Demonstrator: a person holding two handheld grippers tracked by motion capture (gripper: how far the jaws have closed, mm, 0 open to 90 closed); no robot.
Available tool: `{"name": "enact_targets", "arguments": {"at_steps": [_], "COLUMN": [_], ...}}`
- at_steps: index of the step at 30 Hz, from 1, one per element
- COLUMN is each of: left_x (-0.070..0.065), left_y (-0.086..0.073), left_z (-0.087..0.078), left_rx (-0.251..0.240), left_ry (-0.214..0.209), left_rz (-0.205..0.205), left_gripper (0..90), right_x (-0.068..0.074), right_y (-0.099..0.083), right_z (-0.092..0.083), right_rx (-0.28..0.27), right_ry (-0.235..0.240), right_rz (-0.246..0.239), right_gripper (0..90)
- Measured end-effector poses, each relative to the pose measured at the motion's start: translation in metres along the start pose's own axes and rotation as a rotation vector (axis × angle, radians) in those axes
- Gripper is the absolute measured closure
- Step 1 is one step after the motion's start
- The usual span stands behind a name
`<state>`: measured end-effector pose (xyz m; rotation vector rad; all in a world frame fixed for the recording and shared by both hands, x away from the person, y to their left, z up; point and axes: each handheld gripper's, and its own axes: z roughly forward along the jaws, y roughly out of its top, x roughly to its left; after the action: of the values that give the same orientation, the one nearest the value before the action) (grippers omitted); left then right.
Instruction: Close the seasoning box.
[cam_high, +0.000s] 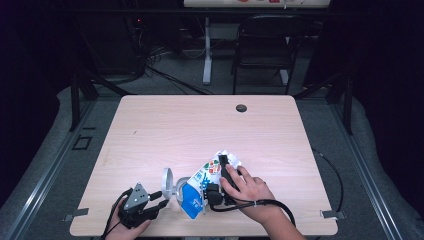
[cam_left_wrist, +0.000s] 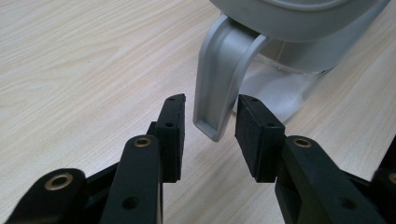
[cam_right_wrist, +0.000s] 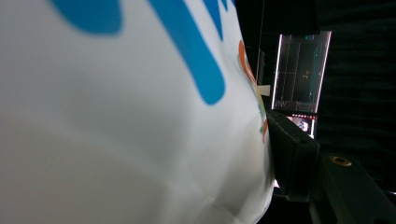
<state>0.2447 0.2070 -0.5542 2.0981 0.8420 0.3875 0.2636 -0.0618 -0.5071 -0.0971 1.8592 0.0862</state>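
A clear jug (cam_high: 181, 187) with a grey rim stands near the table's front edge, its round lid (cam_high: 167, 180) tipped up. In the left gripper view its grey handle (cam_left_wrist: 217, 88) hangs between the jaws of my left gripper (cam_left_wrist: 210, 121), with a thin gap on each side, so the gripper is open. In the high view my left gripper (cam_high: 161, 199) sits just left of the jug. My right gripper (cam_high: 223, 164) is shut on a white and blue carton (cam_high: 200, 187), held tilted with its lower end at the jug. One pad (cam_right_wrist: 290, 149) presses on the carton (cam_right_wrist: 121, 121).
The light wooden table (cam_high: 165, 130) has a dark cable hole (cam_high: 241, 108) at its far right. A black cable (cam_high: 332, 175) runs off the right edge. A dark chair (cam_high: 265, 45) stands beyond the table. A lit screen (cam_right_wrist: 299, 70) glows behind the carton.
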Motion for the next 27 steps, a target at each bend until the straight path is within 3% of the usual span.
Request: {"name": "enact_targets", "arguments": {"at_steps": [27], "left_x": [0.0006], "left_y": [0.0001], "left_z": [-0.0005], "left_rx": [0.000], "left_ry": [0.000], "left_rz": [0.003], "left_gripper": [63.7], "right_x": [-0.0011], "right_y": [0.0008], "right_z": [-0.0012], "right_rx": [0.008], "right_ry": [0.000], "right_rz": [-0.021], "right_gripper": [45.8]}}
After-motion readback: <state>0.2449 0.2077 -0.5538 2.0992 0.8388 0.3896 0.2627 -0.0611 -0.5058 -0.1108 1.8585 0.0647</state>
